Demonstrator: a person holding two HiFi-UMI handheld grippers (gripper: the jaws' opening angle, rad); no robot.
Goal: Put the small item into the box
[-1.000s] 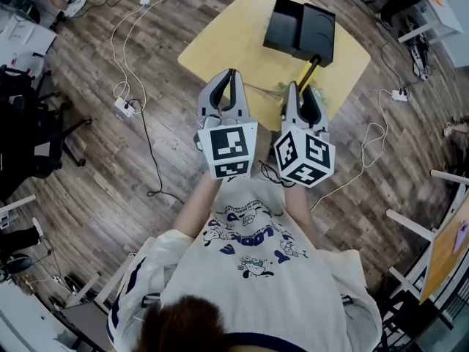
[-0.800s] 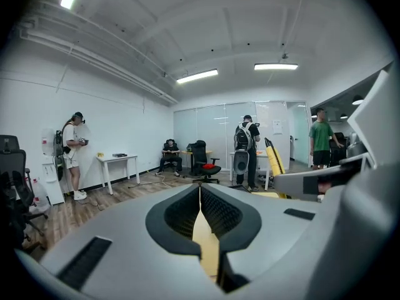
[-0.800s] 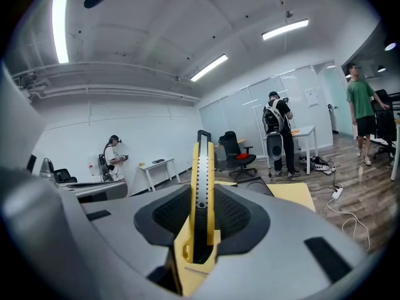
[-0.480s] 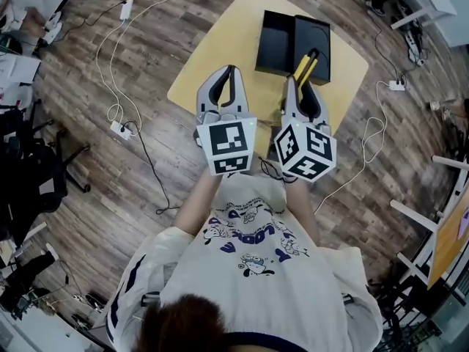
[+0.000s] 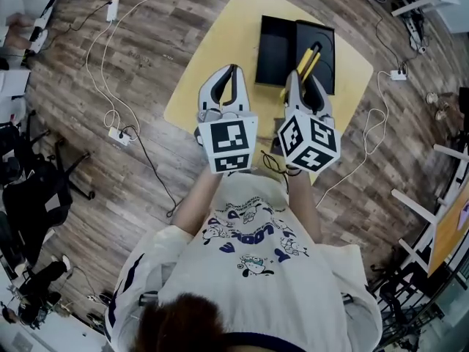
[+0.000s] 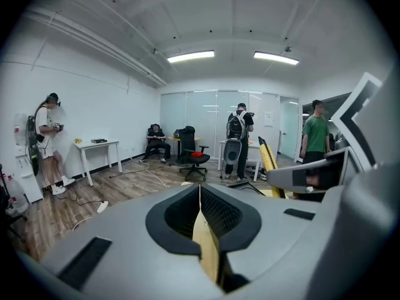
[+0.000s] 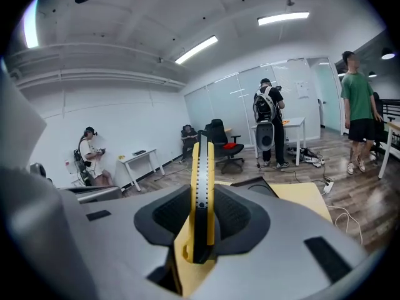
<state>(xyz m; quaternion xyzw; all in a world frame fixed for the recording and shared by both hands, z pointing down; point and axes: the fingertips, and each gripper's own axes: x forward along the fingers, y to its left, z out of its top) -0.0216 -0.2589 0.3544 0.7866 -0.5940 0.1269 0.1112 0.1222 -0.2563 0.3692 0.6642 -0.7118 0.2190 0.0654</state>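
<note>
One yellow utility knife [image 5: 308, 59] clamped between right gripper [image 5: 303, 79] pads, pointing toward 12 o'clock over open black box [image 5: 275, 44]; left gripper [image 5: 232, 70] at 9 o'clock, jaws pressed together, empty.

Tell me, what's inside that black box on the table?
The black box looks empty in its left half. The yellow utility knife in the right hand-held gripper hangs over its right half, hiding part of it.
</note>
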